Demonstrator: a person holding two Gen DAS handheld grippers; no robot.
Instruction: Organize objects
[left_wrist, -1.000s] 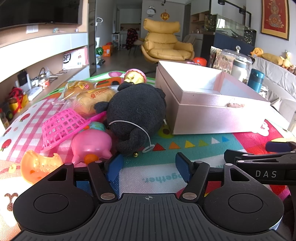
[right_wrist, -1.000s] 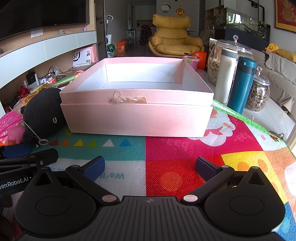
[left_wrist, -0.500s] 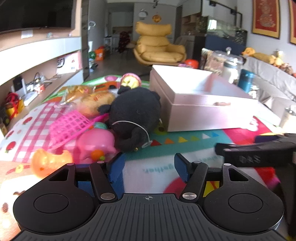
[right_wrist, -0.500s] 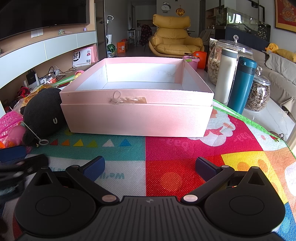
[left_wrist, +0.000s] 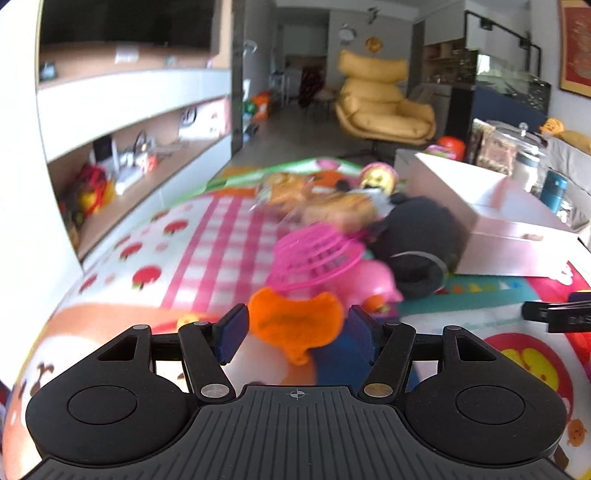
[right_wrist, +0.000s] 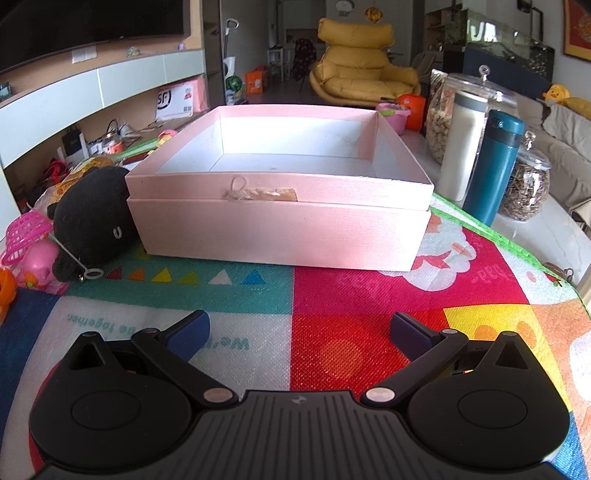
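Two grippers, both w/ jaws spread. Left gripper (left_wrist: 293, 326) brackets the orange toy (left_wrist: 295, 326), pads either side, not clamped yet; contact unclear, view's blurred. Right gripper (right_wrist: 299, 332) hovers empty over the mat (right_wrist: 351, 314), facing the pink box (right_wrist: 280, 229), which looks empty inside. Step in hand, I'd say: first pick. Next needs a squeeze on the toy, then lift and carry right, past the black plush (right_wrist: 92, 214), into the box.

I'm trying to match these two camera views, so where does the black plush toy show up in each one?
Left wrist: black plush toy right of centre, against the pink box's left side, behind the pink basket.
Right wrist: plush at the left edge, against the box.
Shared landmark: the yellow armchair behind.
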